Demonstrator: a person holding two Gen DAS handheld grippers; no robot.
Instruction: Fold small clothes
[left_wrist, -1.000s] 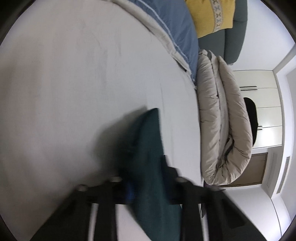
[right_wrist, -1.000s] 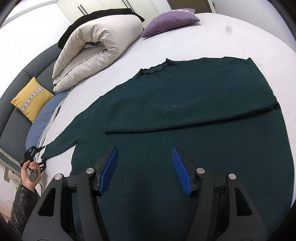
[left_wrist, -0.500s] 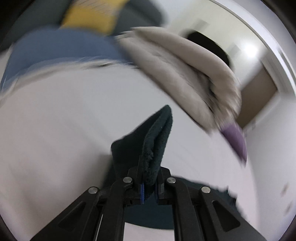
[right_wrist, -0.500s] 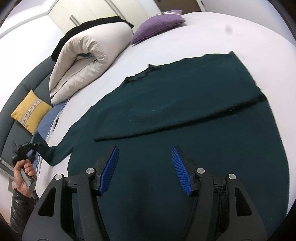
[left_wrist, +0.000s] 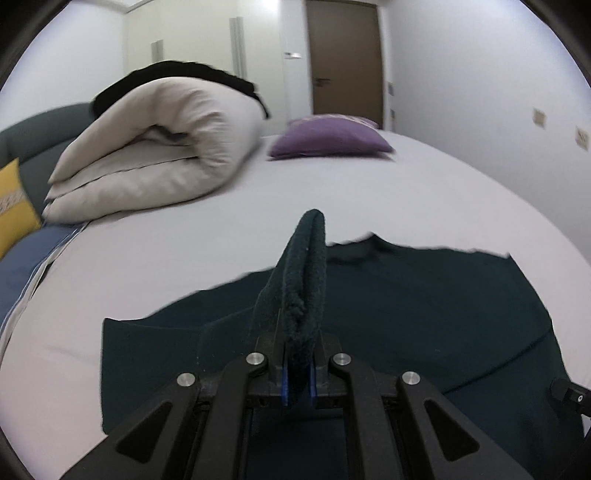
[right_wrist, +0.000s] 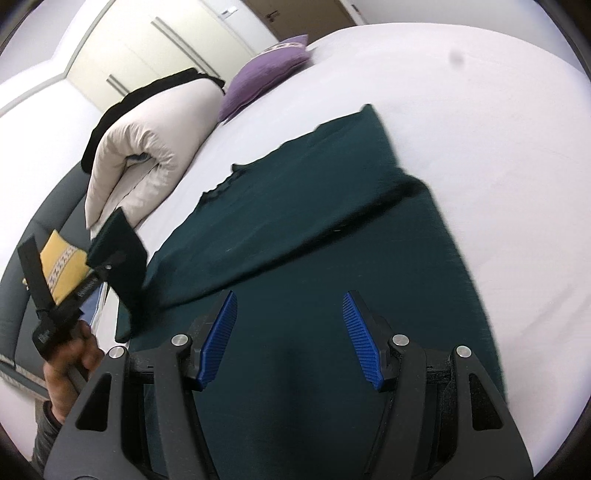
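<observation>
Left claw (left_wrist: 297, 373) is clamping tight on the cuff of a sleeve (left_wrist: 299, 280), jaws nearly closed with the knit bunched between the blue pads. The sleeve end is standing up out of the jaws; the rest of the sweater (left_wrist: 424, 314) is lying flat on the bed (left_wrist: 406, 192) just ahead of and under the claw. Well beyond it a rolled duvet (left_wrist: 155, 147) is sitting ahead-left and a purple pillow (left_wrist: 328, 140) straight ahead.

Right view: right claw (right_wrist: 290, 339) is hanging wide open over the sweater's lower body (right_wrist: 314, 295), gripping nothing, blue pads (right_wrist: 218, 332) well apart. The other sleeve (right_wrist: 303, 184) is lying folded across the chest ahead of it. Far left of this claw, the left claw (right_wrist: 92, 273) is holding its sleeve (right_wrist: 118, 240) lifted off the bed.

Step, by my read: second sleeve fold in progress. Next move probably calls for carrying the cuff across the chest, laying it flat over the first sleeve, then releasing. Right claw likely needs to pin or grab the hem for the body fold.
</observation>
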